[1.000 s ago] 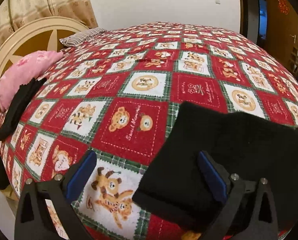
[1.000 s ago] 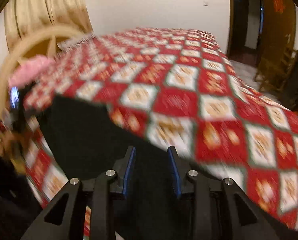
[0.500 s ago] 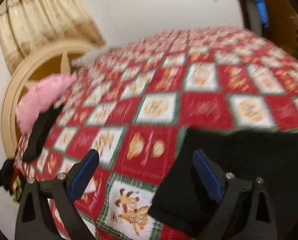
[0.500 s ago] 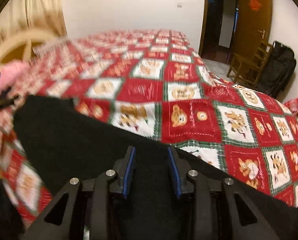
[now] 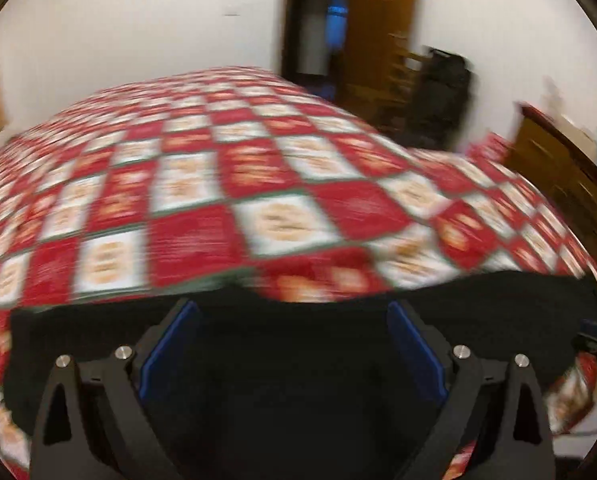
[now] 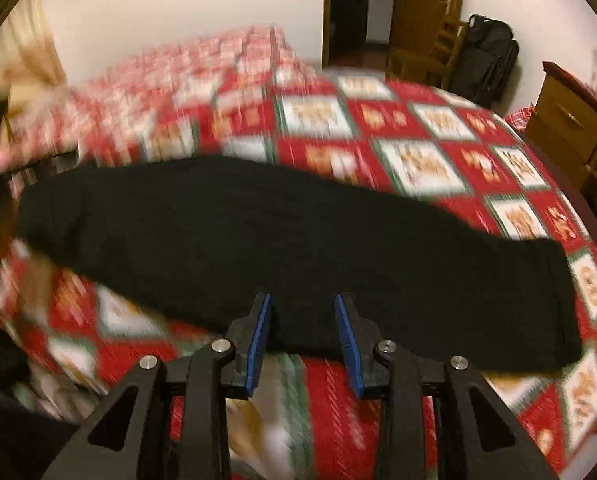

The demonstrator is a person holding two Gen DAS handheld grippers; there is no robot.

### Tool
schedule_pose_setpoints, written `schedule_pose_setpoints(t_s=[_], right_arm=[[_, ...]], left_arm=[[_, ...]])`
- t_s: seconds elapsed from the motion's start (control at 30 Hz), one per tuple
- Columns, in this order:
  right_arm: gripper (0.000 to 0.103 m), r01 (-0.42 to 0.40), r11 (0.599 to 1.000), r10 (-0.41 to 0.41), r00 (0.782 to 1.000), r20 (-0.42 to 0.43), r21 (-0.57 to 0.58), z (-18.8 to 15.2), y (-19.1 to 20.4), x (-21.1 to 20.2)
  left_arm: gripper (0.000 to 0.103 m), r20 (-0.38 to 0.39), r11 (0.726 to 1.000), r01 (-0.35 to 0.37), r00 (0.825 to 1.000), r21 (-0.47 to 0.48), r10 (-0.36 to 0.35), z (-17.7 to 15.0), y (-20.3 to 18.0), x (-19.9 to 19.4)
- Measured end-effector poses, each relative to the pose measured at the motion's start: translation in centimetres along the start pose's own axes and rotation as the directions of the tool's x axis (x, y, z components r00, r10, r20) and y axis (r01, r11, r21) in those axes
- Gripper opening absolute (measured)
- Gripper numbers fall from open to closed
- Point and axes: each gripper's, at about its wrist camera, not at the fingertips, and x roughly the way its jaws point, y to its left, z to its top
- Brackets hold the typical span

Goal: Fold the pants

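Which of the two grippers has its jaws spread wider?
The left gripper: its blue pads stand far apart over the black pants, while the right gripper shows a narrower gap.

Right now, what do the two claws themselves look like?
Both look alike. The left claw and the right claw each have two matte black fingers with triangular cut-outs, silver round screw heads on the linkages, and flat blue pads lining the inner faces. No cables, markings, sleeves or hands show in either wrist view.

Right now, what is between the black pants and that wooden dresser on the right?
In the right wrist view, only bedspread: red and white squares run from the pants to the bed's edge, beyond which the dresser stands.
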Motion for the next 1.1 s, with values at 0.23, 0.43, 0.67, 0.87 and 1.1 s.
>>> schedule_pose_setpoints(t_s=[0.23,0.43,0.67,0.87,1.1], right_arm=[[0.048,-0.113,0.994,0.113,0.982,0.149,-0.010,0.2,1.6,-3.1],[0.048,-0.097,0.984,0.114,0.988,0.109,-0.148,1.6,6.8,0.7],[0.048,-0.123,0.983,0.134,0.988,0.080,-0.138,-1.1,5.5,-0.3],[0.050,-0.215,0.963,0.160,0.940,0.300,0.160,-1.6,-1.4,-5.4],[0.055,-0.052,0.606,-0.200,0.956,0.216,0.794,-8.9,-15.7,-7.3]], left_arm=[[0.098,-0.068,0.985,0.113,0.992,0.127,-0.105,-1.5,-7.6,2.0],[0.098,-0.089,0.971,0.071,0.995,0.228,-0.052,-3.7,-10.0,3.4],[0.100,-0.081,0.965,0.081,0.995,0.250,-0.062,-5.9,-9.8,2.4],[0.100,-0.110,0.964,0.081,0.992,0.255,-0.054,-5.2,-9.1,1.4],[0.100,-0.008,0.992,0.072,0.997,0.100,-0.072,-2.7,-6.0,-1.1]])
